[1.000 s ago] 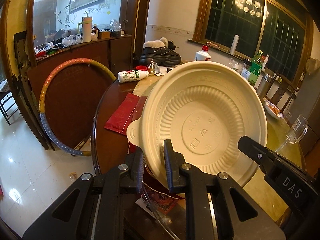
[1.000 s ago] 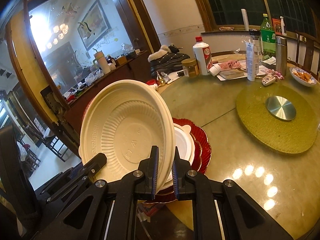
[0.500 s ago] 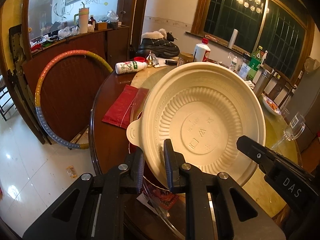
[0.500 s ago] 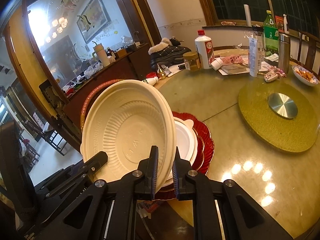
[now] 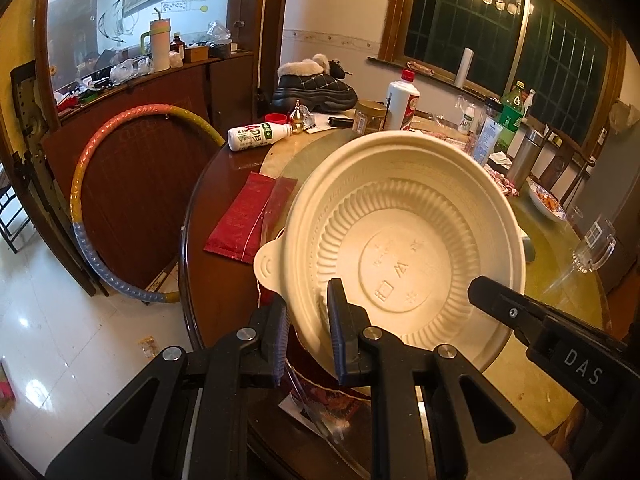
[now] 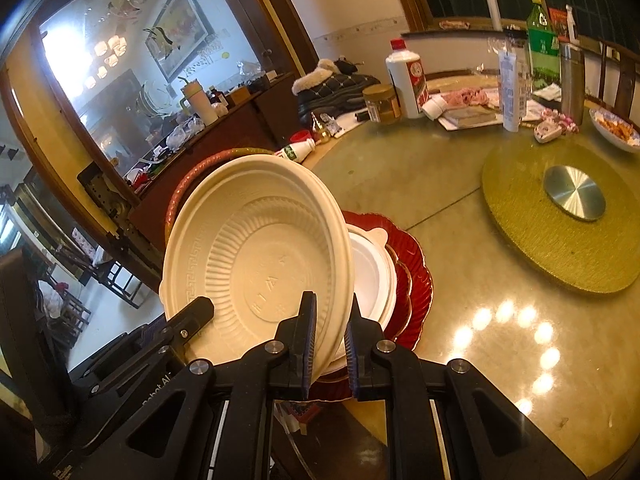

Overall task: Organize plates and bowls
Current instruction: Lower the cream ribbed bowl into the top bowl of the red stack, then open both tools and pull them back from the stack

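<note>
A cream disposable bowl (image 5: 404,256) is held tilted above the table, its ribbed underside facing the left wrist camera. My left gripper (image 5: 308,336) is shut on its near rim. My right gripper (image 6: 330,344) is shut on the bowl's (image 6: 260,264) other rim. The right gripper's finger (image 5: 504,308) shows in the left wrist view, and the left gripper's finger (image 6: 192,316) shows in the right wrist view. Under the bowl lies a stack: a white plate (image 6: 374,276) on red scalloped plates (image 6: 412,268).
A round table (image 6: 460,320) carries a gold turntable (image 6: 560,216), bottles (image 6: 408,80), a jar, a snack dish (image 6: 616,128) and a red packet (image 5: 248,216). A hoop (image 5: 88,184) leans against a cabinet left of the table. A glass mug (image 5: 596,248) stands at right.
The bowl and both grippers have shifted slightly, and the bowl stays gripped on both sides. The stack below has not moved.
</note>
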A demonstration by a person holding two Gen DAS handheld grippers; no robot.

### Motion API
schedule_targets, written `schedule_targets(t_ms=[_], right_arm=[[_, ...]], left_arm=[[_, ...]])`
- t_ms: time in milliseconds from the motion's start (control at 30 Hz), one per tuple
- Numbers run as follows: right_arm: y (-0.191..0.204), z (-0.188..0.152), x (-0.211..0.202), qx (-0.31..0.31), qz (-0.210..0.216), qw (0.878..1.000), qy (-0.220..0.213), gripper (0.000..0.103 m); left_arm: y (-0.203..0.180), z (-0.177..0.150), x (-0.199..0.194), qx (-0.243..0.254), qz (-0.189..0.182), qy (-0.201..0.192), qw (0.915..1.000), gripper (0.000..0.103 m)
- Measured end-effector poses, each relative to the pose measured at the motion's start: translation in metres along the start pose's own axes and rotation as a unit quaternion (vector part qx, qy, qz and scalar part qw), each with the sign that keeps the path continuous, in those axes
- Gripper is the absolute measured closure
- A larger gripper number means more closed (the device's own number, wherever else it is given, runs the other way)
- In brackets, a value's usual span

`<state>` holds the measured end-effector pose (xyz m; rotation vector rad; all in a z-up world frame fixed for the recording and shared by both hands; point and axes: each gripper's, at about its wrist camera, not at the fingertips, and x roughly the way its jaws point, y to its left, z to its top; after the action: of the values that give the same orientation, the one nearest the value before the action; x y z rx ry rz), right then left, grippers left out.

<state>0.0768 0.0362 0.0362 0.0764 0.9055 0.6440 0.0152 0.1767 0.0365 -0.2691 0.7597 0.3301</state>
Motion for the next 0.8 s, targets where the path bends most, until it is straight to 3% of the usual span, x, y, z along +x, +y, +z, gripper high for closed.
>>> schedule_targets(t_ms=[800], right_arm=[[-0.018, 0.019, 0.038, 0.034, -0.008, 0.997, 0.067, 0.085]], left_arm=[[-0.002, 0.008, 0.037, -0.008, 0.002, 0.067, 0.9977, 0.087]])
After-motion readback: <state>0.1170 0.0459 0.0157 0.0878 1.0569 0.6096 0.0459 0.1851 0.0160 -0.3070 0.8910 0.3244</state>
